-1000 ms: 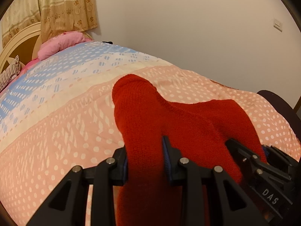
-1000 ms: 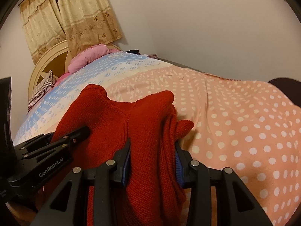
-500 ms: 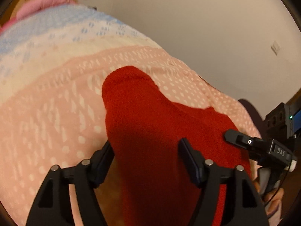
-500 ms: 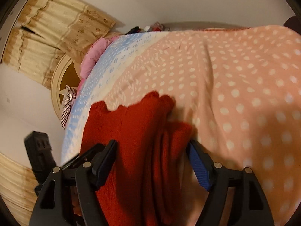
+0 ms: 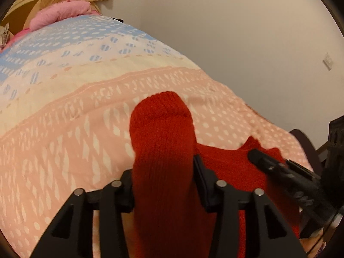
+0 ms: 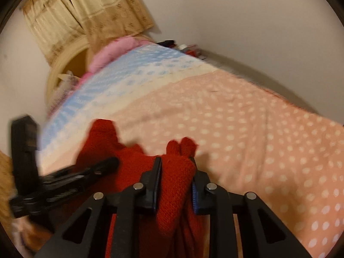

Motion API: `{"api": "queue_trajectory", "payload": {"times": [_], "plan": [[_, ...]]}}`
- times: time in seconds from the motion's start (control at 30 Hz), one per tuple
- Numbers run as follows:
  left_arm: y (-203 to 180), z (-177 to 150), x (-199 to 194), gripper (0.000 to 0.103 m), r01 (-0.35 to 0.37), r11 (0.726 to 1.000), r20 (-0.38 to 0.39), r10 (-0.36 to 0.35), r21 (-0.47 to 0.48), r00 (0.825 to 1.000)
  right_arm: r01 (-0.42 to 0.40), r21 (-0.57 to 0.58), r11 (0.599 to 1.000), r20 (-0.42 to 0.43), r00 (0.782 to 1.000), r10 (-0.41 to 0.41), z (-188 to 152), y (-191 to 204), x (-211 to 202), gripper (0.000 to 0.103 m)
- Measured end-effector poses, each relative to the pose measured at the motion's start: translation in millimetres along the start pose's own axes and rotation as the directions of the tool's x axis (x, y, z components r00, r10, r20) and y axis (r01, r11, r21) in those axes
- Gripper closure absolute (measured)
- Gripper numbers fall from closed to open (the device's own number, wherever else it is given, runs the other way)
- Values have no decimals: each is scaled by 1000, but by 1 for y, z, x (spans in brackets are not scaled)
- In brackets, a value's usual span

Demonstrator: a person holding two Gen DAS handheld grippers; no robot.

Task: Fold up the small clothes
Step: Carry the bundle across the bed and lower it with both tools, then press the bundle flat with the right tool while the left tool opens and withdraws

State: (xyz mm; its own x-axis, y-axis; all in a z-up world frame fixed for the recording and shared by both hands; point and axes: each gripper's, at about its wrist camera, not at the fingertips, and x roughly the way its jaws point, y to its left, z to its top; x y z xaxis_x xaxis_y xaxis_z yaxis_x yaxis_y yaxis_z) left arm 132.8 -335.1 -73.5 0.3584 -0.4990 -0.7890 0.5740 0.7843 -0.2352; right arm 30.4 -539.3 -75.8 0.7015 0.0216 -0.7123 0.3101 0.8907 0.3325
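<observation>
The red knitted garment point(image 5: 163, 146) lies on the bed near its foot edge, on the peach dotted part of the quilt point(image 5: 64, 133), and you have a piece of it in each tool. In the left wrist view a long ribbed sleeve-like tube runs up between the jaws of your left gripper point(image 5: 164, 180); those jaws are closing at a middling width and the knit already fills the gap from pad to pad, so I read it as a grip on the bulky tube. In the right wrist view your right gripper point(image 6: 176, 178) has bunched fabric between its jaws, which are closing down narrow on a thick gather, with two small lobes of knit poking out ahead of the tips.

Taking the piece at two points side by side (a sensible hold for limp knitwear) probably lets you carry one edge over as a line, not a lump. The blue and cream bands, pink pillow point(image 5: 62, 13) and tan curtain point(image 6: 90, 13) lie well apart toward the head of the bed.
</observation>
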Motion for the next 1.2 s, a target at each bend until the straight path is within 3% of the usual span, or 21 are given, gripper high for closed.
{"api": "queue_trajectory", "payload": {"times": [0.07, 0.13, 0.27, 0.37, 0.47, 0.67, 0.8, 0.9, 1.07, 1.2], "plan": [[-2, 0, 5, 38, -38, 999, -9, 38, 15, 999, 79, -43, 996, -19, 997, -80, -6, -3, 19, 80], [2, 2, 3, 31, -57, 998, -16, 57, 5, 998, 58, -19, 998, -16, 998, -58, -7, -9, 19, 80], [8, -5, -22, 30, -89, 996, 15, 89, 7, 996, 96, -19, 995, 8, 995, -96, -6, -9, 6, 63], [2, -11, -42, 30, -123, 991, 62, 120, 44, 991, 114, 14, 993, 68, 991, -114, -10, -12, -32, 61], [1, -20, -64, 26, -105, 992, 80, 100, 63, 992, 81, 48, 996, 137, 987, -87, -23, -12, -73, 43], [-14, -52, -93, 26, -141, 979, 119, 124, 147, 985, 98, -67, 993, 174, 981, -85, -75, 22, -136, 43], [-16, -83, -104, 26, -150, 977, 128, 132, 148, 983, 107, -110, 988, 122, 988, -94, -112, 37, -145, 44], [-15, -102, -101, 26, -162, 977, 116, 146, 140, 982, 138, -127, 982, 67, 989, -130, -130, 38, -135, 67], [-10, -123, -109, 25, -158, 980, 127, 143, 120, 982, 95, -19, 995, -20, 995, -95, -152, 27, -116, 70], [6, -135, -124, 23, -73, 995, 107, 66, 63, 992, 38, 62, 997, -54, 998, -35, -164, 25, -117, 69]]}}
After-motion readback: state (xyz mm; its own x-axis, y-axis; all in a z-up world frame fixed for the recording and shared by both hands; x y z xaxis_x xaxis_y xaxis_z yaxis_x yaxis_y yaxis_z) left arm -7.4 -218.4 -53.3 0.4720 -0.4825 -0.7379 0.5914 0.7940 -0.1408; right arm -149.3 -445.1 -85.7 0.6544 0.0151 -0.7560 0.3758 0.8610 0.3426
